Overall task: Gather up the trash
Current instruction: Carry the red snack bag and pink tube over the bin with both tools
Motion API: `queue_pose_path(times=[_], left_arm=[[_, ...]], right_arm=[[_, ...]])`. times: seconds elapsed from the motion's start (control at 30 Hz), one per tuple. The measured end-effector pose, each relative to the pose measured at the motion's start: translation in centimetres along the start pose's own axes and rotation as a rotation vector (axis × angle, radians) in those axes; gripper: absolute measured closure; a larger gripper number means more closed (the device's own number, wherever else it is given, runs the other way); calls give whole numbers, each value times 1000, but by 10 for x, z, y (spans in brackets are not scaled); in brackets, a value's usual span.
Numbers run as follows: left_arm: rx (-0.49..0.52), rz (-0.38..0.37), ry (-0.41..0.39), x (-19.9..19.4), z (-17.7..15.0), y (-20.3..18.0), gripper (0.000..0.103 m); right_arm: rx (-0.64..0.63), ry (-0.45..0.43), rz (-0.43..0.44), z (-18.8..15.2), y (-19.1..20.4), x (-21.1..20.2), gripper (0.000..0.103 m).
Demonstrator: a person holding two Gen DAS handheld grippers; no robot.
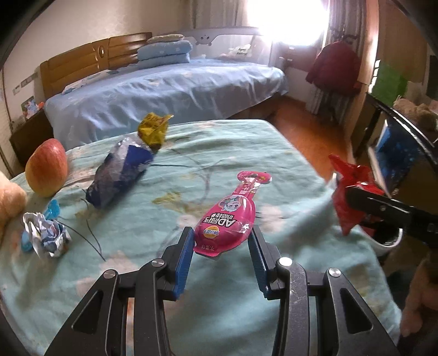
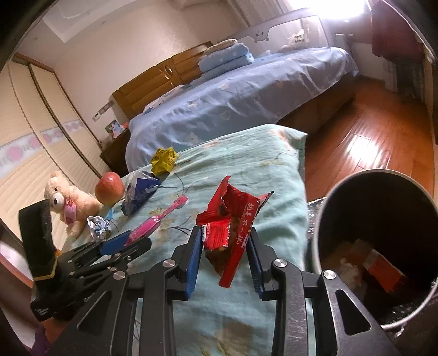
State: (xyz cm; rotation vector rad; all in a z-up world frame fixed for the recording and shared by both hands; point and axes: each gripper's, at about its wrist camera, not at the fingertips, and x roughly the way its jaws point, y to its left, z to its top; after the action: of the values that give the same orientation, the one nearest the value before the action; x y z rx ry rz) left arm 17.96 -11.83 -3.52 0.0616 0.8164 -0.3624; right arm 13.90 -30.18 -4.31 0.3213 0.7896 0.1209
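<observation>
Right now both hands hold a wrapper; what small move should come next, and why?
Probably carry the right gripper sideways over the bin and let go there. Its fingers already pinch the red wrapper, and the open bin stands just beside it. The left gripper, holding the pink packet, is farther off and could follow.

A home bedroom. The landmark is a wide bed under a pale blue floral sheet (image 2: 232,101), with a brown wooden headboard (image 2: 164,79) at its head and folded blue pillows (image 2: 225,57) stacked against it. A dark wooden nightstand (image 2: 115,148) stands just beside the bed's head, and a tall cream sliding-door wardrobe (image 2: 41,131) runs along the wall beyond that. Polished orange-brown wooden floorboards (image 2: 364,142) stretch past the bed's foot, where a sunlit curtained window (image 1: 287,19) glares.
</observation>
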Motion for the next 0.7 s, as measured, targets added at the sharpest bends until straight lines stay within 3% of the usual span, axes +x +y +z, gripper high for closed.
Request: queue_pose_path(times=[0.7], left_arm=[[95, -118, 1, -18, -9, -83, 64]], right_arm=[[83, -48, -126, -24, -68, -60, 71]])
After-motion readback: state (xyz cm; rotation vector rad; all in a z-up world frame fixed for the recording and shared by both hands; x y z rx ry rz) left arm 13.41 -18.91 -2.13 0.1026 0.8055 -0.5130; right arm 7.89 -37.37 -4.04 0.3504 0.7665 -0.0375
